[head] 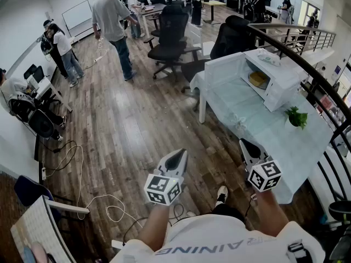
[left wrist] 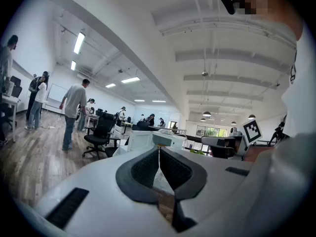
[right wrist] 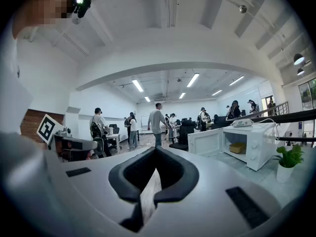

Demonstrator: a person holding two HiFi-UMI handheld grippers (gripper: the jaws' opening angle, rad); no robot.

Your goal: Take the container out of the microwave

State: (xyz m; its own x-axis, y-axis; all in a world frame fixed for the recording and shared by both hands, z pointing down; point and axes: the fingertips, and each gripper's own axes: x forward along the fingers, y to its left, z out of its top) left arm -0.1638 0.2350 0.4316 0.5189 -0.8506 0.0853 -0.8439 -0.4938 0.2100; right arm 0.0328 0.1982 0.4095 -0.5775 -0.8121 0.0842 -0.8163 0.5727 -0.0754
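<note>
A white microwave (head: 274,78) stands on a glass-topped table (head: 258,133) at the right, its door (head: 225,70) swung open to the left. Inside it sits a yellow container (head: 258,79), which the right gripper view also shows as a container (right wrist: 237,147) in the open microwave (right wrist: 256,147). Both grippers hover over the floor, well short of the table. My left gripper (head: 176,159) is shut and empty, its fingertips meeting in the left gripper view (left wrist: 159,149). My right gripper (head: 247,147) is also shut with nothing in it (right wrist: 155,149).
A small green plant (head: 296,116) in a white pot stands on the table nearer than the microwave. Black office chairs (head: 170,34) stand beyond the table. Several people stand at the back and left. Cables (head: 71,163) lie on the wooden floor. A railing (head: 307,70) runs along the right.
</note>
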